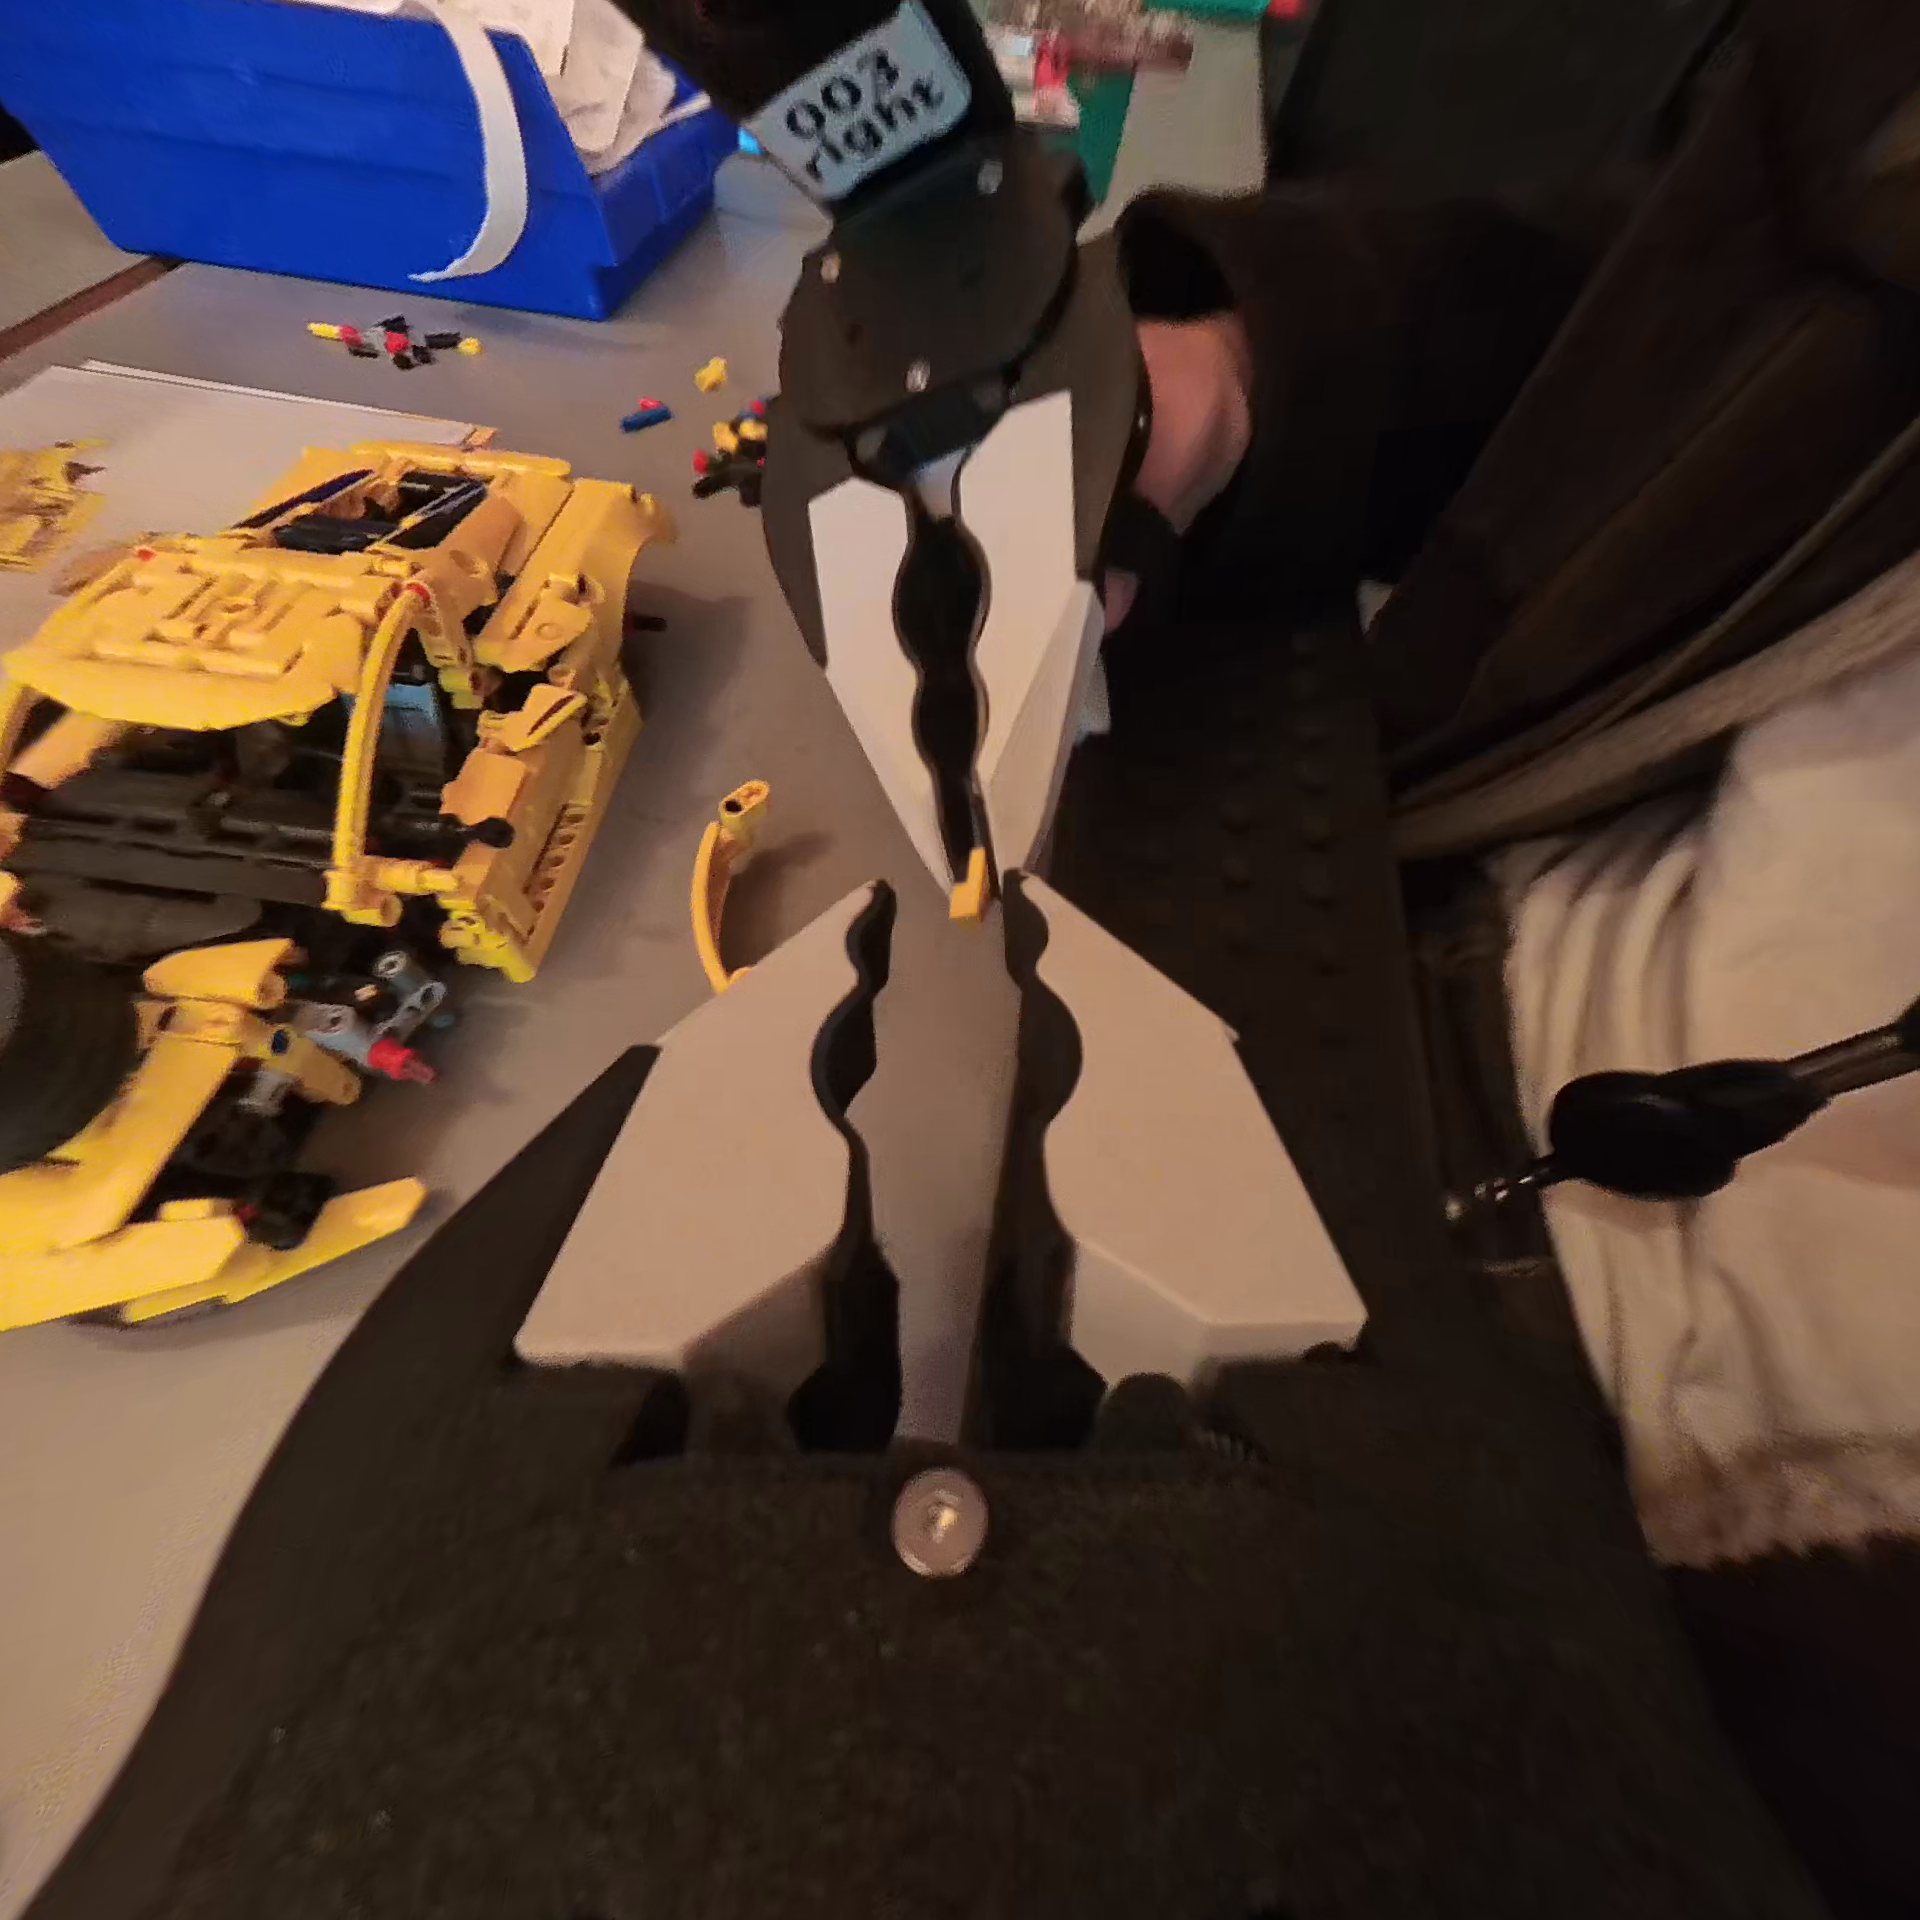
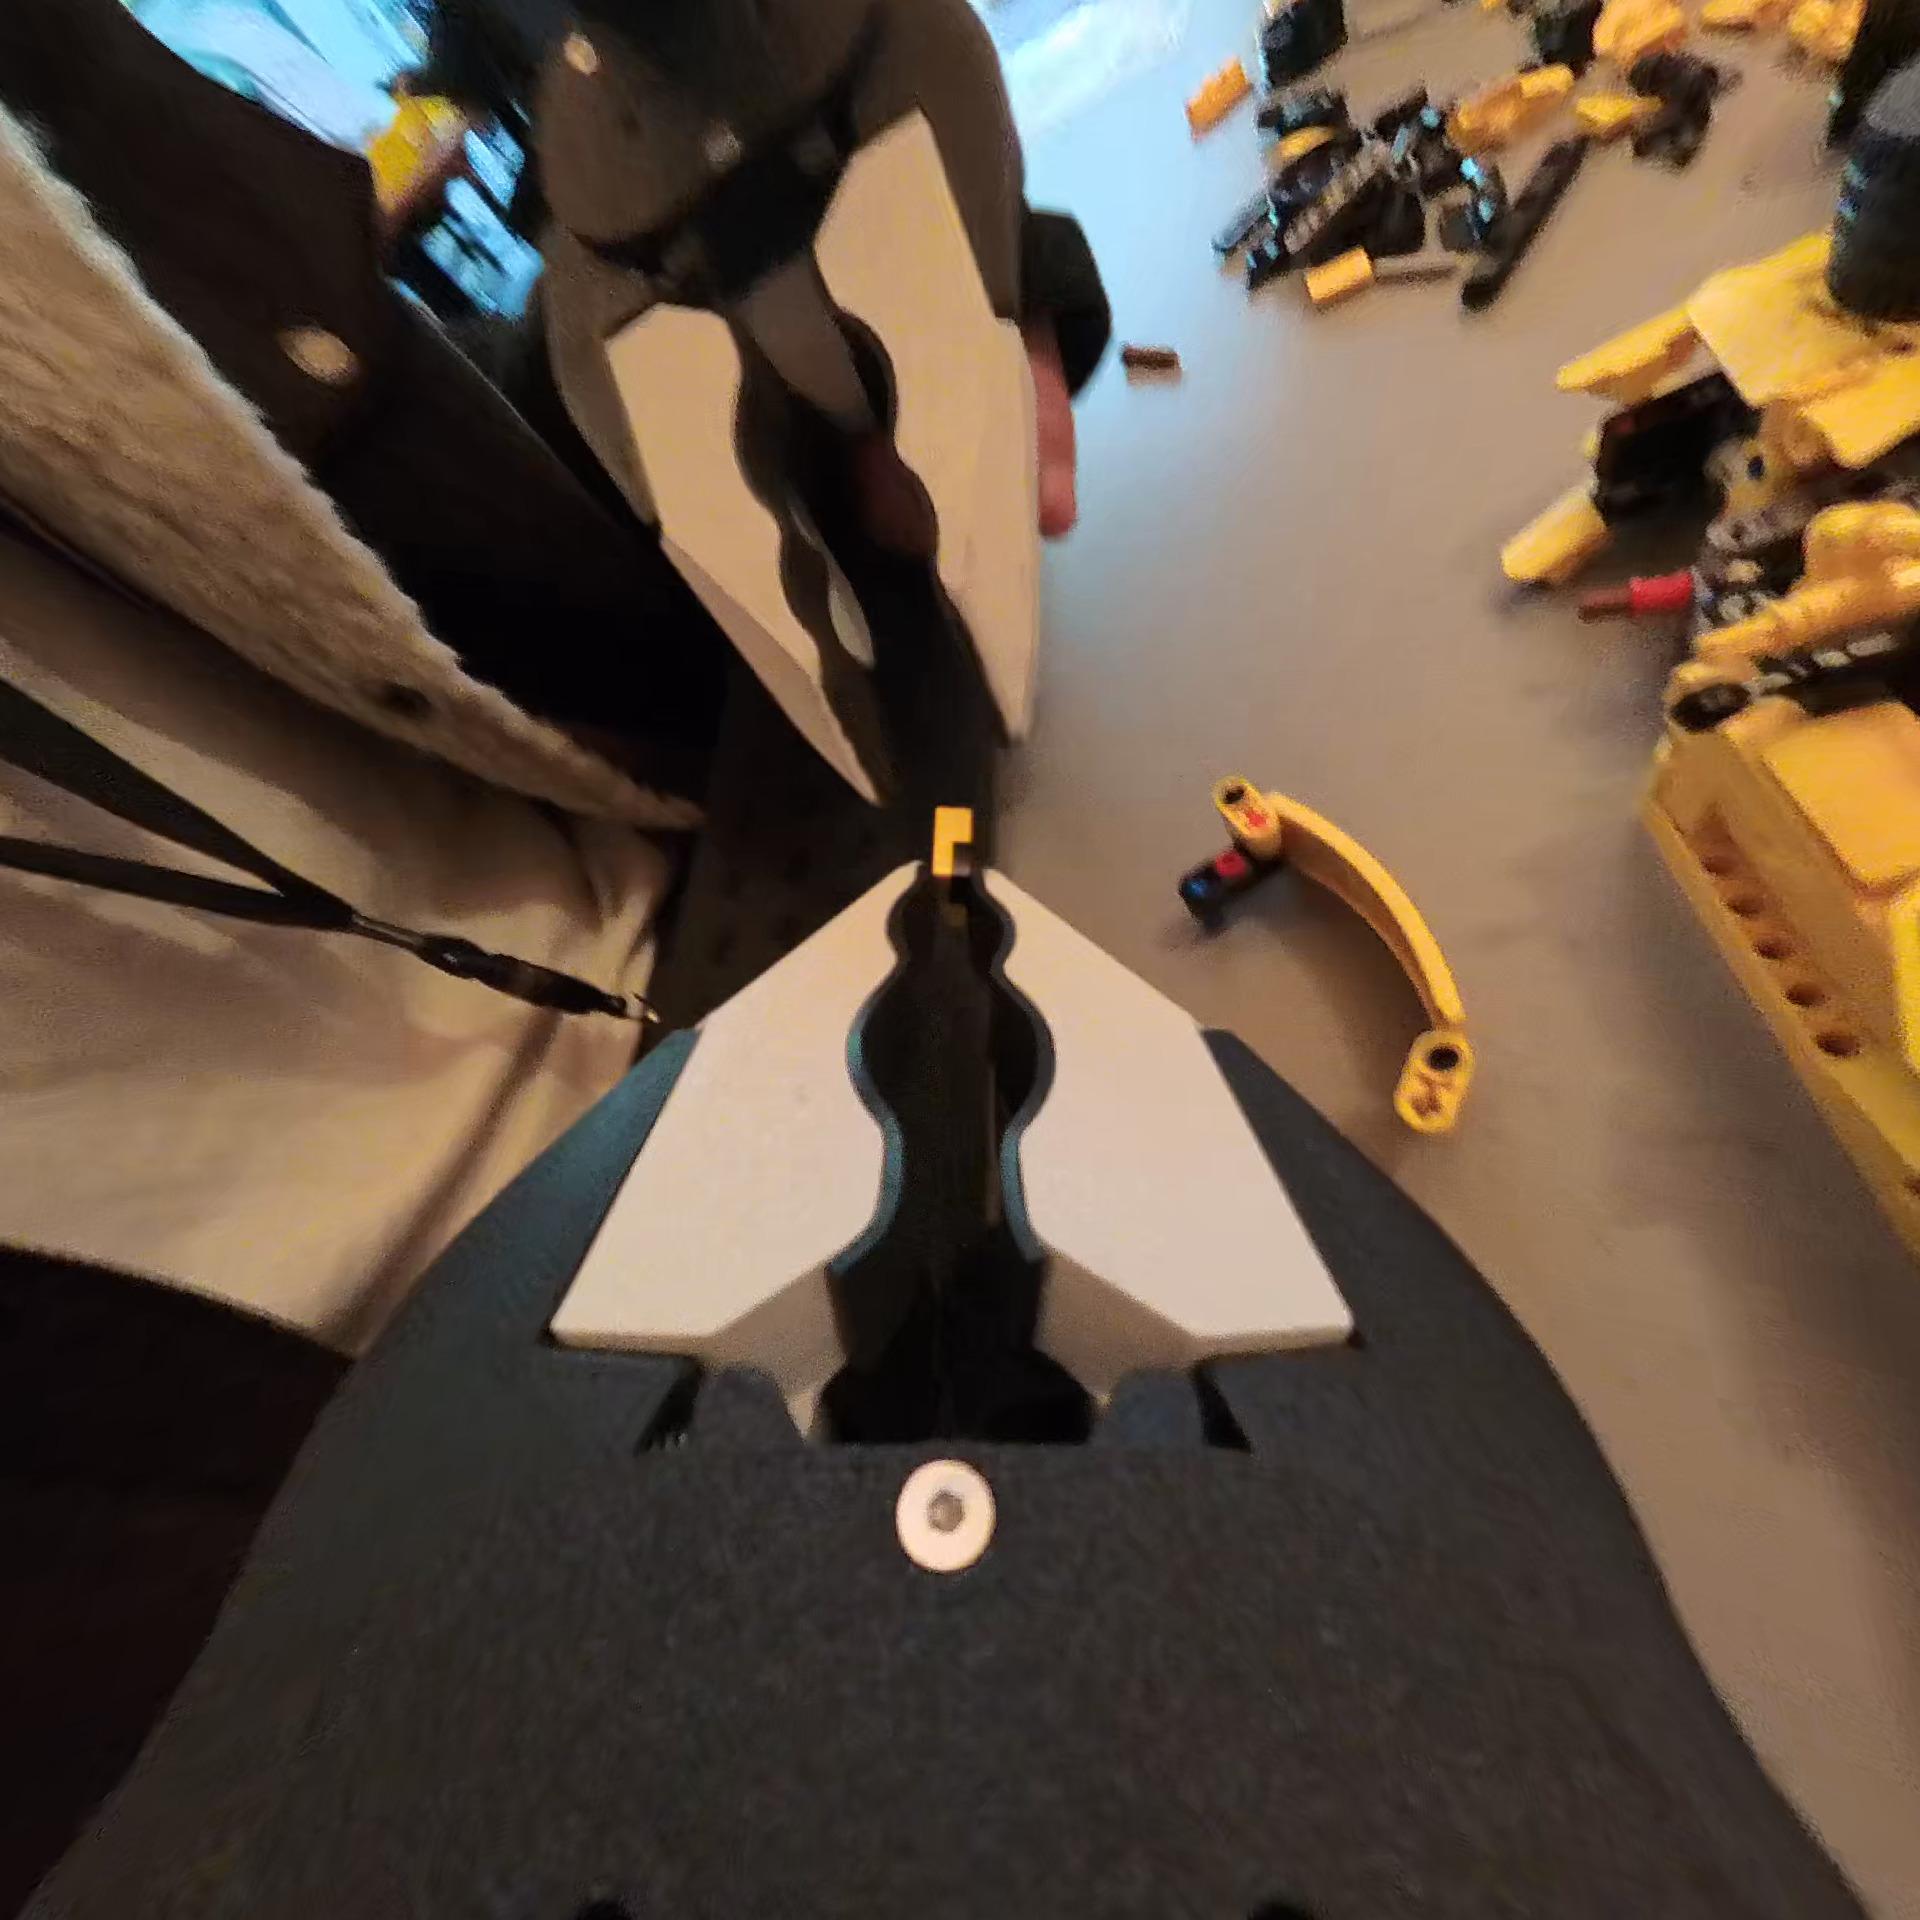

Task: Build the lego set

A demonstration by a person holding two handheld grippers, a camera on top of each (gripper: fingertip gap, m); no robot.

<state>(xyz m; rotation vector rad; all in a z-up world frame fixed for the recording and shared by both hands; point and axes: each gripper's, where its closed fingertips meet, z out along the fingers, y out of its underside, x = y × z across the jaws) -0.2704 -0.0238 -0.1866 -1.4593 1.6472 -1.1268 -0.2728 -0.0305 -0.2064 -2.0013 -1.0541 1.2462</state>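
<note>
Left wrist view, from the left: a partly built yellow-and-black brick car (image 1: 312,790) is cut off at the frame edge, beside a curved yellow arch piece (image 1: 722,883) half hidden behind the left gripper (image 1: 951,894), whose jaws stand narrowly apart and empty. Facing it, the right gripper (image 1: 977,868) pinches a small yellow brick (image 1: 968,891); blur hides its shape.

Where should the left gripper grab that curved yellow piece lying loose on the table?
Probably mid-arc, from straight above. The curved yellow piece lies flat on the table with nothing against its middle; small pins crowd one connector end. Close across the thin arc. The left gripper is open.
</note>
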